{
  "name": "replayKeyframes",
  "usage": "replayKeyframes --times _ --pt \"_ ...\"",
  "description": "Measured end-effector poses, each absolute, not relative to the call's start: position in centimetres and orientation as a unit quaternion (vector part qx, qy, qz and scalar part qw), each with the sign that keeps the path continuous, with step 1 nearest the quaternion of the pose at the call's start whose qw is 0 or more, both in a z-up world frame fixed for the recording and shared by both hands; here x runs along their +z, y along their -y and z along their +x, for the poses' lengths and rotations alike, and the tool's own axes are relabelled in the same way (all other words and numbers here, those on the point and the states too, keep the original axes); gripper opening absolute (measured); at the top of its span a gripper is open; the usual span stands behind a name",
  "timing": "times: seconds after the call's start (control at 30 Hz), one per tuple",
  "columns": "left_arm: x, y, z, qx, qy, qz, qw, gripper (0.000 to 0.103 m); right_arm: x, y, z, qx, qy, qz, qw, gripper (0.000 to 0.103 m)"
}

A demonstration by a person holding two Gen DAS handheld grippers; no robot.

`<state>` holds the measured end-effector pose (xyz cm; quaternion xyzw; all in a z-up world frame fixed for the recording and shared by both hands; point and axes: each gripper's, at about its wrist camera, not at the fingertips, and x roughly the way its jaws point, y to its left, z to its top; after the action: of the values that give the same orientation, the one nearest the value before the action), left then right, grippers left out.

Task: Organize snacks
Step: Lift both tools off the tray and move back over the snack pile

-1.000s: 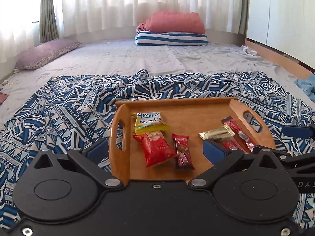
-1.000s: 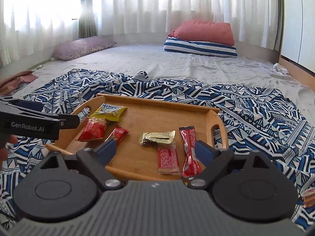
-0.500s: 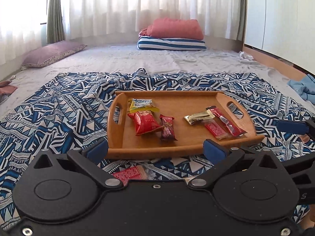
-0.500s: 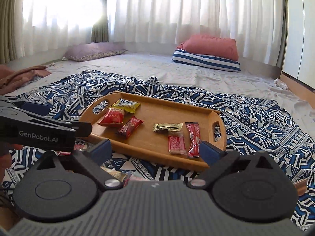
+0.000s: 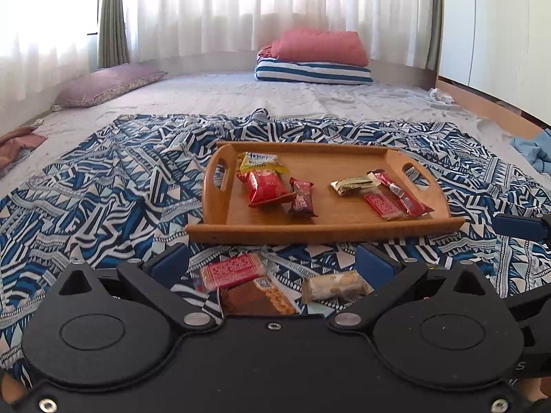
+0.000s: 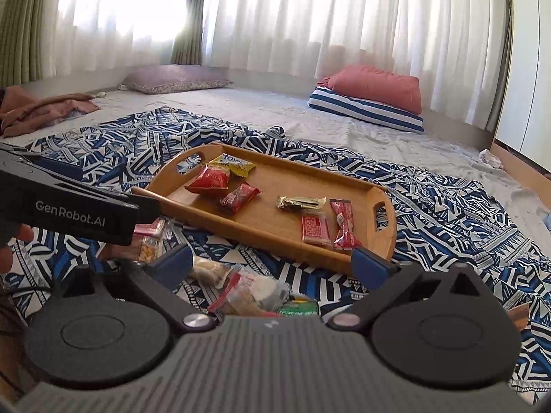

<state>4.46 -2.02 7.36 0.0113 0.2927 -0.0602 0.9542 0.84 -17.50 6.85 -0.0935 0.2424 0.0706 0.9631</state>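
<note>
Both scenes are viewed from low above the patterned blanket [image 5: 103,186], along the blue-tipped tongs, toward the curtained window [image 6: 310,17]. From the left wrist the wooden tray [image 5: 323,232] is faced squarely at close range. From the right wrist the same tray [image 6: 261,234] is seen obliquely from further right, with the left tongs [image 6: 69,203] at the frame's left edge. The tray, blanket and striped pillow [image 5: 313,72] are shared by both views

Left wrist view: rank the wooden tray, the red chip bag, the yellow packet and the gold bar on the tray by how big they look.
1. Wooden tray, by far the largest.
2. Red chip bag.
3. Yellow packet and gold bar: they look about alike; the chip bag covers part of the packet and it lies farther back, so I will not rank them.
</note>
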Motion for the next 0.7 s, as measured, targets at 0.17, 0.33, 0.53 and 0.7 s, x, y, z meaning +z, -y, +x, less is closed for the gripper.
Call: replayKeyframes --times 0.17,0.33,0.53,0.7 --pt "6.1 1.9 4.7 -0.044 -0.305 0.013 0.951 0.103 5.7 17.1 0.8 0.071 -0.249 -0.105 0.96 0.103" --pt "4.9 1.6 5.3 -0.035 -0.318 0.01 0.948 0.103 4.6 16.8 1.0 0.072 -0.258 -0.11 0.957 0.103" --pt "3.5 1.7 6.4 -0.028 -0.333 0.013 0.942 0.103 3.3 16.6 1.7 0.071 -0.271 -0.11 0.953 0.103" --pt "2.4 1.6 7.3 -0.028 -0.355 0.0 0.935 0.103 2.5 16.6 2.4 0.067 -0.28 -0.108 0.952 0.103"
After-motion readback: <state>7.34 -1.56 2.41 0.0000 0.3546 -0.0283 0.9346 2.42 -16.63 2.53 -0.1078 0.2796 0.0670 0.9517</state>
